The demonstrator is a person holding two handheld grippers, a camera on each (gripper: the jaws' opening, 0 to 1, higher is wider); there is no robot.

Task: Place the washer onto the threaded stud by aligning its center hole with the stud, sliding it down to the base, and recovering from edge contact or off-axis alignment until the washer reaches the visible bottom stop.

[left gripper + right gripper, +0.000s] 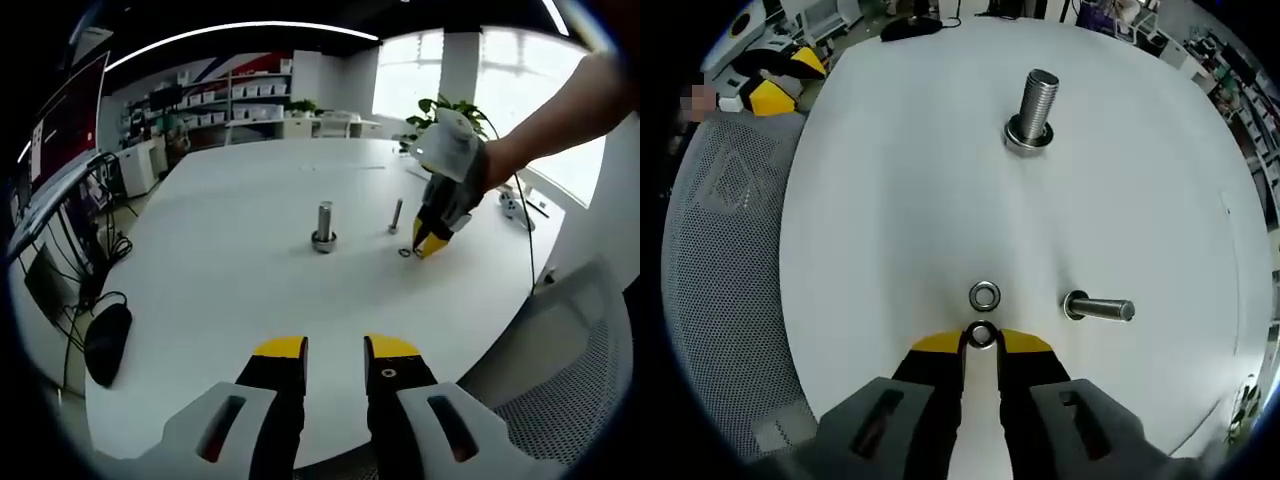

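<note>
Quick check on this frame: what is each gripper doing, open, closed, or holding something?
Left gripper: open, holding nothing, hovering above the table.
Right gripper: down at the table, jaws nearly closed around a small washer; firm grip cannot be told.

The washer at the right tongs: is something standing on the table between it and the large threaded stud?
A second washer lies just ahead of the washer at the right tongs. Beyond it, bare table reaches the upright stud. The smaller stud stands off to the side.

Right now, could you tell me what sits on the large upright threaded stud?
A washer already rings the base of the large upright stud; its threads above are bare. Whatever lies beneath that washer is hidden.
</note>
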